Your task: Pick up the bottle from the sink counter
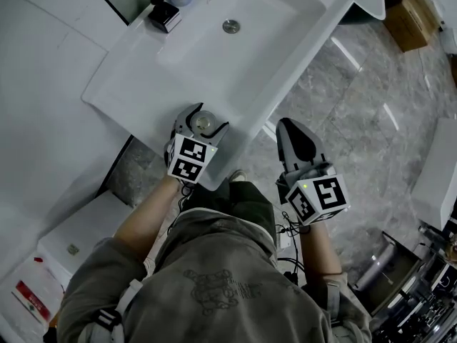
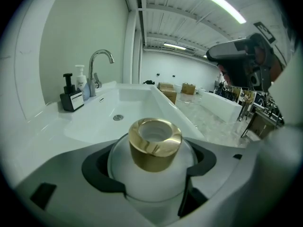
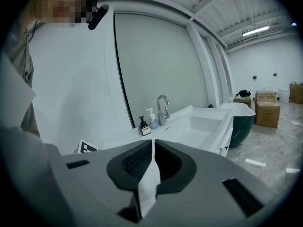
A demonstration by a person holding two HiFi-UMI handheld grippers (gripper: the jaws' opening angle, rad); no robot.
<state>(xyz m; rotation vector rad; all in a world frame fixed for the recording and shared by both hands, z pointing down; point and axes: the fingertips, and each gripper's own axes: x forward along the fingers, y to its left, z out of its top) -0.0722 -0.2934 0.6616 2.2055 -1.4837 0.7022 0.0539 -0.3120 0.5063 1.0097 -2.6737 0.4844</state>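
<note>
At the near rim of the white sink (image 1: 143,84), left of centre: left gripper (image 1: 203,122), jaws clamped round the white bottle (image 2: 151,181), gold cap (image 2: 155,143) up. Farther back by the tap (image 2: 102,65), a black dispenser (image 2: 71,97). To the right, over grey floor (image 1: 371,120): right gripper (image 1: 289,127), jaws pressed together on nothing.

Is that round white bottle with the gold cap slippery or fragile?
The bottle looks smooth and rounded, so probably slippery, though the jaws cup its sides. It may be frosted glass: likely stiff, fairly heavy and breakable.
</note>
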